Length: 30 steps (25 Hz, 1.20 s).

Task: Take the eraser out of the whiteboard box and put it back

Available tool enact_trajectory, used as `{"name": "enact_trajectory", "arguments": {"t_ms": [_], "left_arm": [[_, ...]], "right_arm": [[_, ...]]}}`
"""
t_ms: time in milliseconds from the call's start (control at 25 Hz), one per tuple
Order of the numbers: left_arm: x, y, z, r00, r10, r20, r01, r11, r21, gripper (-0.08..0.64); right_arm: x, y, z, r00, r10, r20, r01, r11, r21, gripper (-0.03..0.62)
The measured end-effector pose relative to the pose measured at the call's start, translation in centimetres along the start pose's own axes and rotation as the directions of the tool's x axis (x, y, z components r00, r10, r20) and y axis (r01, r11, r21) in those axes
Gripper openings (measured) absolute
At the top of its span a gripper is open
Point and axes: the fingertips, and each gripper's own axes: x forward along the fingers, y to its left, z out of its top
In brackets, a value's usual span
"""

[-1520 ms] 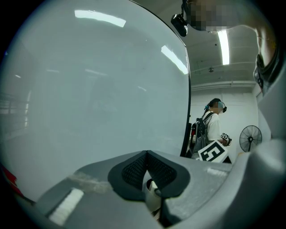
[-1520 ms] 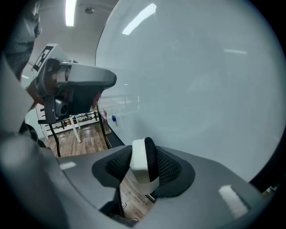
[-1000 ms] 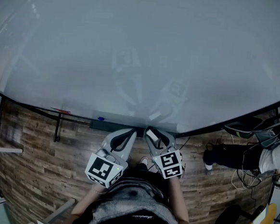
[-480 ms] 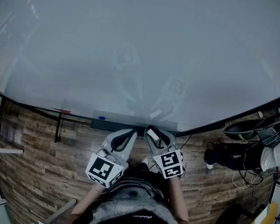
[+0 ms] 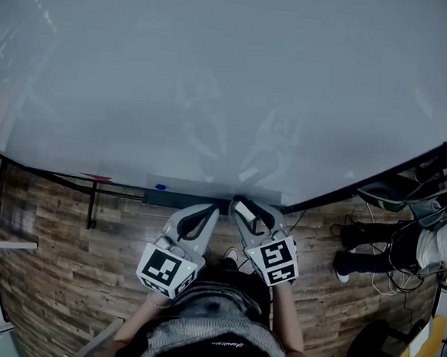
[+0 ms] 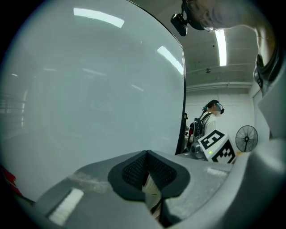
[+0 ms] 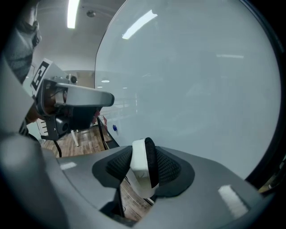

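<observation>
Right tongs [image 7: 144,169]: clamped on the eraser [image 7: 138,156], its white back and black felt standing upright between my pads.
Left tongs [image 6: 146,172]: closed, nothing in them.
Eraser's place: in my grip, near the whiteboard box [image 5: 177,199] under the whiteboard [image 5: 216,81].

The whiteboard [image 5: 216,73] stands before you from 10 to 2 o'clock, with the whiteboard box [image 5: 177,201] along its lower edge at 12. Your left gripper [image 5: 208,211] at 11 and right gripper [image 5: 242,208] at 1 sit side by side at the box's near edge. The eraser [image 7: 142,166] stands between the right one's jaws. A person [image 5: 391,245] is at 3 o'clock, well apart.
</observation>
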Motion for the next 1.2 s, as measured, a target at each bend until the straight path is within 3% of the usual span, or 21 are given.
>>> {"name": "enact_trajectory", "arguments": {"t_ms": [400,760,1200], "left_arm": [[-0.5,-0.6,0.2,1.000,-0.002,0.001,0.002,1.000,-0.016,0.002],[0.1,-1.0,0.2,0.999,-0.026,-0.037,0.026,1.000,0.015,0.000],[-0.2,-1.5,0.4,0.998,-0.056,0.008,0.056,0.998,0.032,0.002]], "right_arm": [[-1.5,1.2,2.2,1.000,0.018,0.015,-0.017,0.999,-0.048,0.163],[-2.9,0.9,4.4,1.000,0.008,0.011,-0.007,0.999,-0.047,0.163],[-4.7,1.4,7.4,0.999,-0.011,0.042,0.014,0.998,-0.065,0.163]]}}
